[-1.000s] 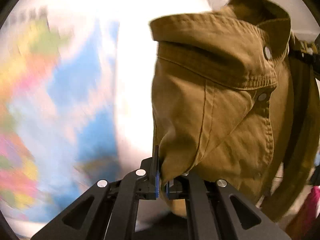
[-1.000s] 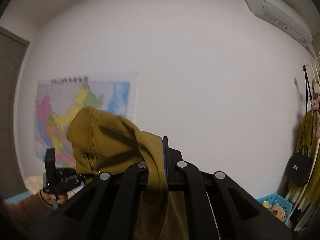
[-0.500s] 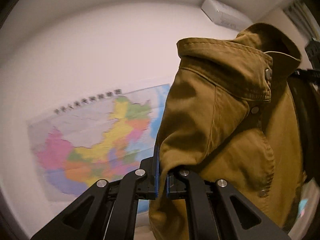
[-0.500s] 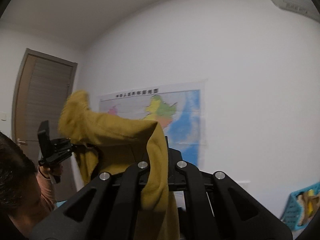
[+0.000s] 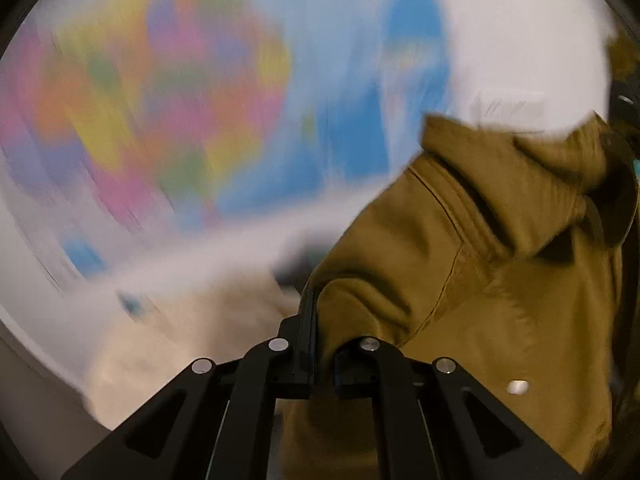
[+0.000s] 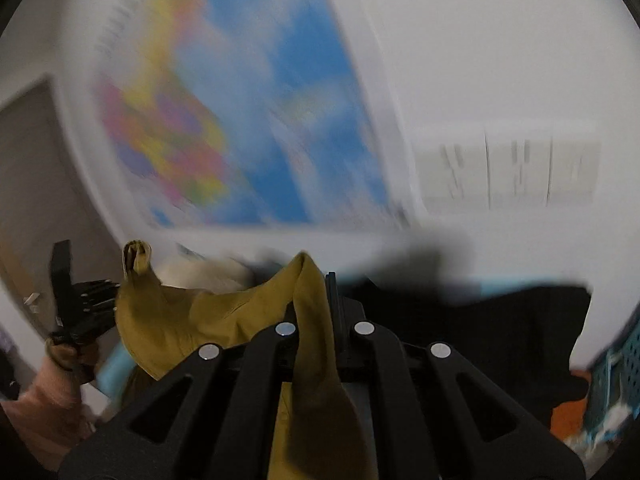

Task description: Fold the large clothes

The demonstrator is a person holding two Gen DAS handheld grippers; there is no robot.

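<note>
both hand-held grippers (image 5: 316, 320) (image 6: 326, 300) raised, clamping jacket (image 5: 480, 280).

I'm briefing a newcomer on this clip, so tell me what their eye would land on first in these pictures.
First, the mustard-brown jacket filling the right side of the left wrist view, pinched in the left claw at the bottom centre. Next, the blurred multicoloured wall map across the white wall behind it. In the right wrist view the same jacket drapes between the right claw at the bottom centre and the other claw at the left edge.
</note>
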